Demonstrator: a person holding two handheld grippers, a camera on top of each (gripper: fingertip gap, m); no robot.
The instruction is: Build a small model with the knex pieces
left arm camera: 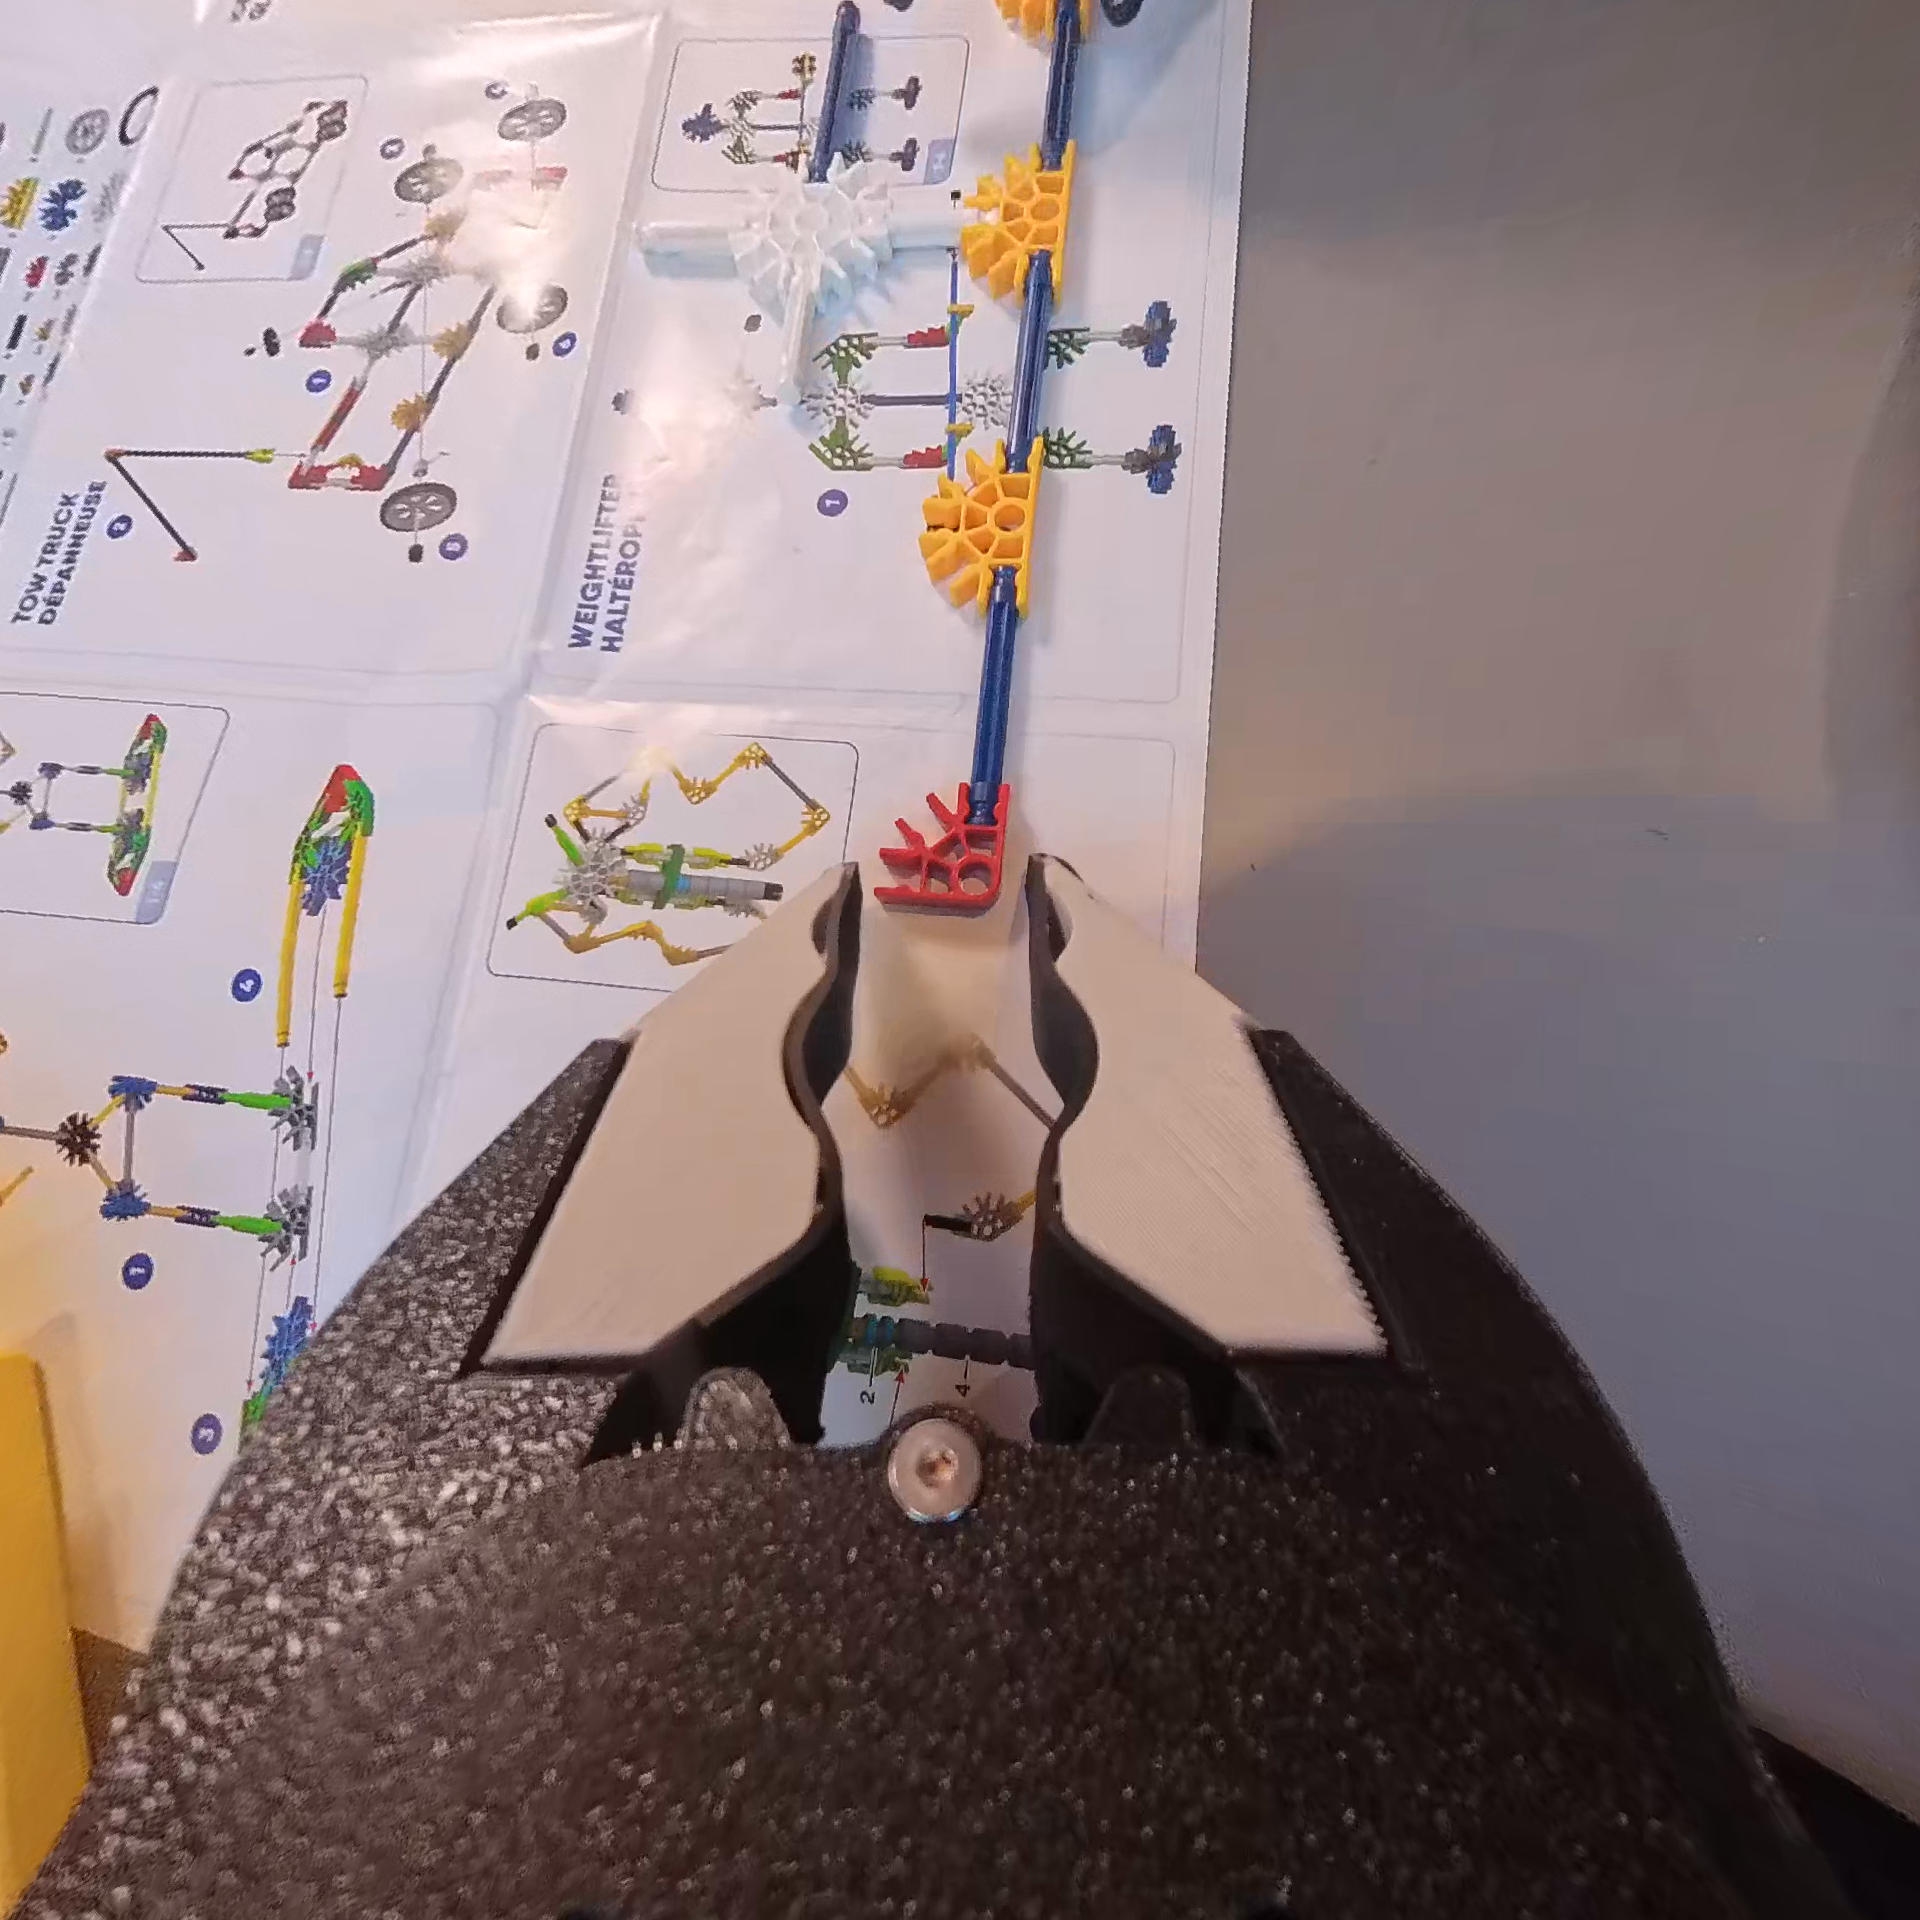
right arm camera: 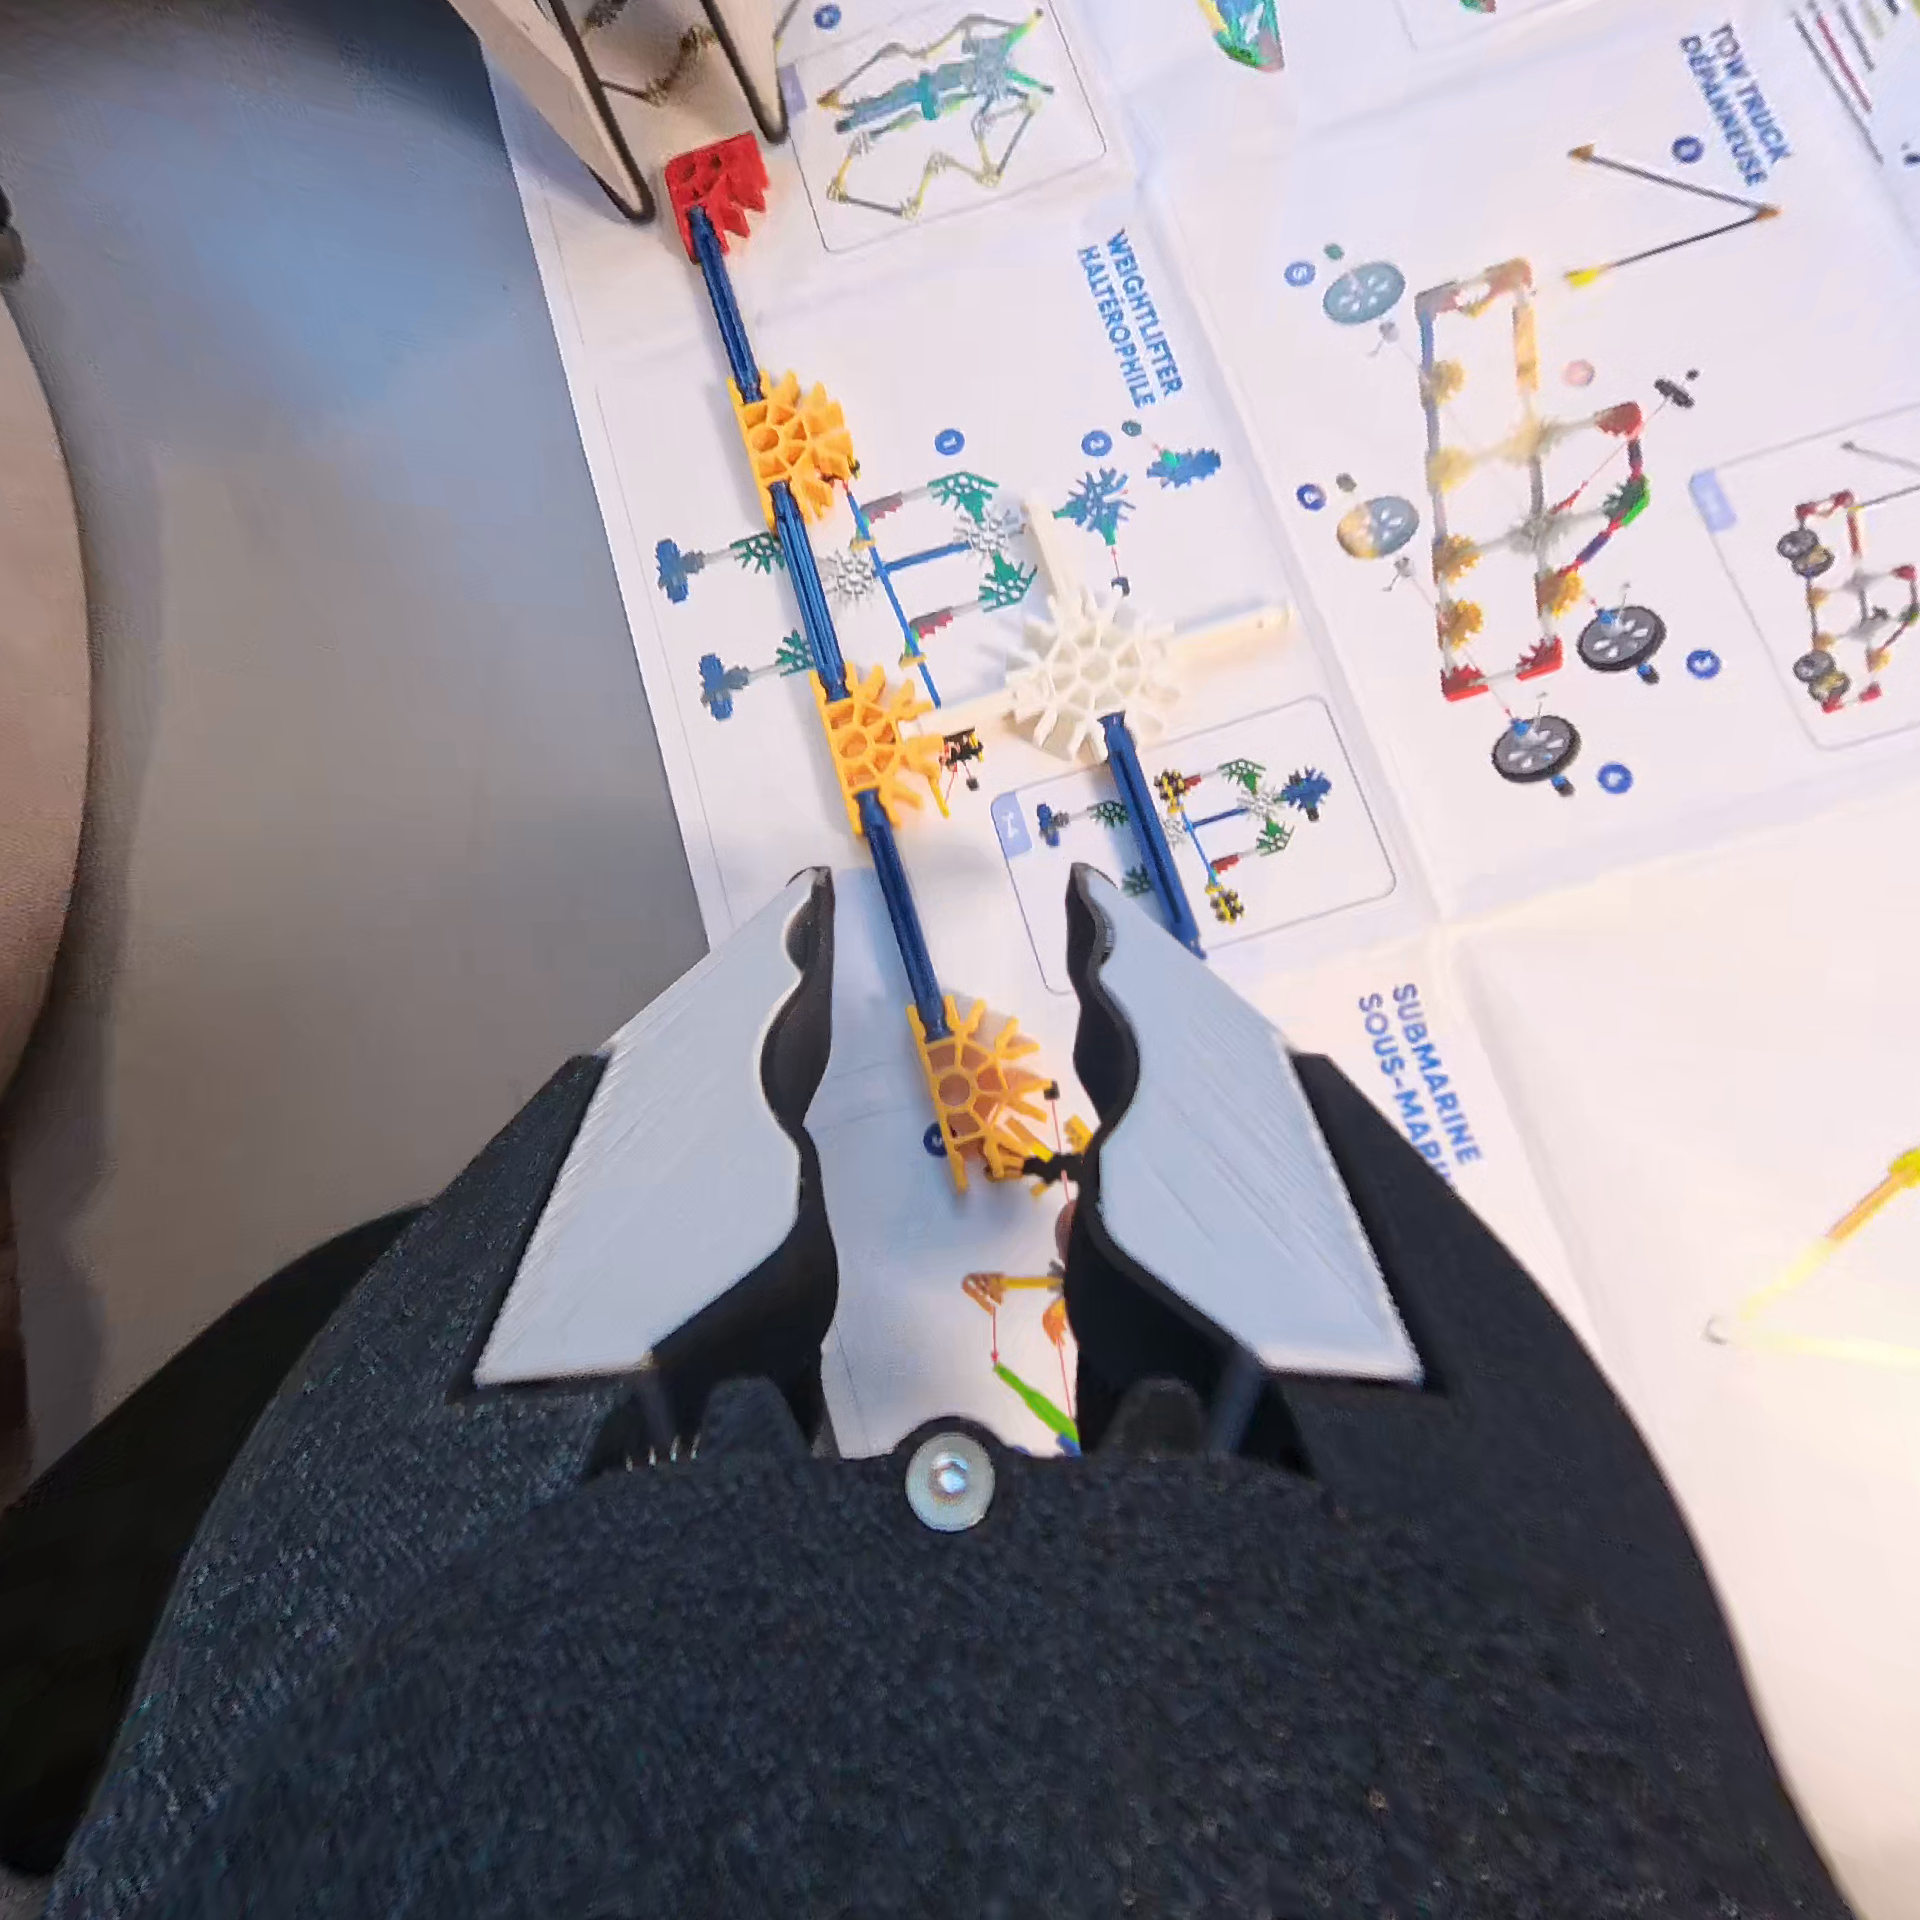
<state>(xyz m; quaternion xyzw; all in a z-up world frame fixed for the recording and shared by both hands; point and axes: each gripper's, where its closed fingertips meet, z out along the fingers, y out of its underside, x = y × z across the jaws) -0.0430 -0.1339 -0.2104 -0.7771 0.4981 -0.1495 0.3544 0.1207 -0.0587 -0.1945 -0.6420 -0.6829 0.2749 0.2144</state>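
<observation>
- A long chain of blue rods (left arm camera: 1023, 343) and yellow connectors (left arm camera: 982, 525) lies flat along the right edge of a printed instruction sheet (left arm camera: 416, 644), which is spread over a grey table (left arm camera: 1558, 520).
- The left gripper (left arm camera: 943, 878) sits at the chain's near end in its own view, its fingers spread with nothing between them. The red corner connector (left arm camera: 945, 852) that caps the chain lies just beyond the fingertips, untouched as far as can be seen.
- The right gripper (right arm camera: 951, 883) faces the opposite end, its jaws also apart. The end yellow connector (right arm camera: 977, 1091) lies on the sheet between the two fingers; the right one comes close to it, but whether it touches cannot be told. Nothing is gripped.
- The two grippers bracket the chain end to end, seemingly so that each can reach one end of it.
- A white snowflake connector (right arm camera: 1091, 675) with white rods and one blue rod (right arm camera: 1148, 831) rests apart on the sheet, right of the chain in the right wrist view.
- A yellow block (left arm camera: 36, 1538) shows at the near left edge of the left wrist view.
</observation>
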